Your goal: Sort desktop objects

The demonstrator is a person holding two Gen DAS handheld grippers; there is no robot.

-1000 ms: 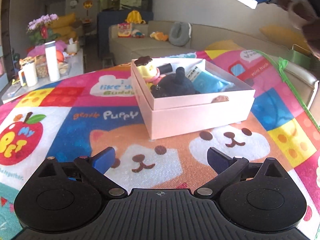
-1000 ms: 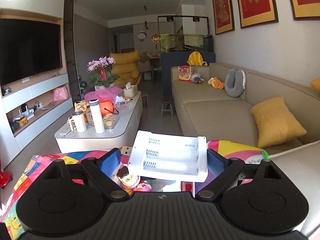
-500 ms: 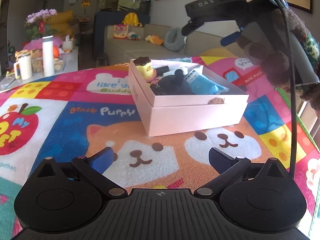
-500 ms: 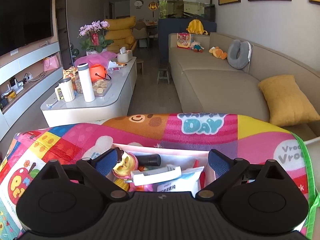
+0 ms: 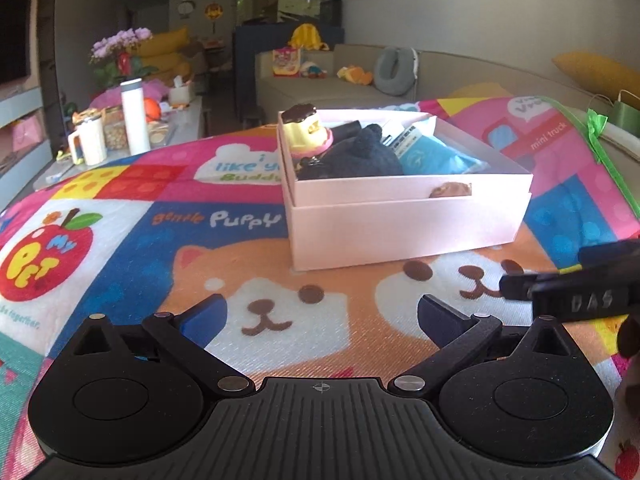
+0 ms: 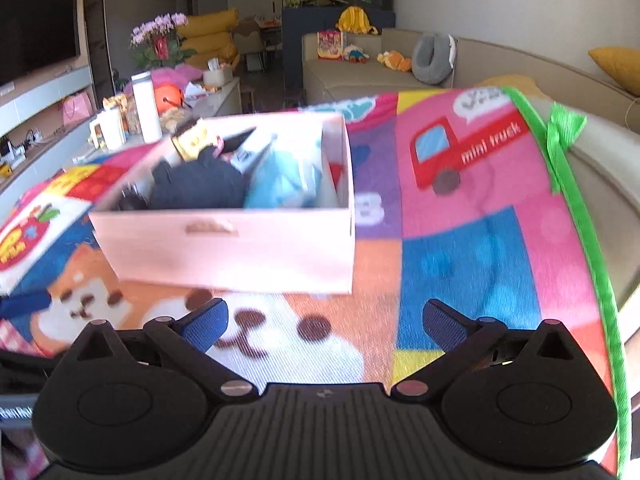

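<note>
A pink open box point(image 5: 400, 232) stands on the colourful play mat point(image 5: 120, 248). Inside lie a yellow figure with a brown top point(image 5: 306, 132), a dark plush point(image 5: 356, 156), a blue packet point(image 5: 432, 156) and a white case point(image 5: 400, 134). My left gripper point(image 5: 322, 314) is open over the mat, in front of the box, with nothing between its fingers. My right gripper point(image 6: 326, 320) hovers low before the box point(image 6: 224, 248); its jaws are opening and nothing is between them. Its black body point(image 5: 568, 284) shows at the right in the left wrist view.
The mat's green-trimmed edge point(image 6: 568, 184) runs down the right side, with a beige sofa point(image 6: 400, 76) beyond it. Behind the box on the left stands a low white table point(image 5: 120, 148) carrying a white bottle point(image 5: 134, 116) and a mug point(image 5: 90, 146).
The right gripper held a white case above the box, released it into the box, then dropped down to the mat in front of it. The left gripper shifted slightly.
</note>
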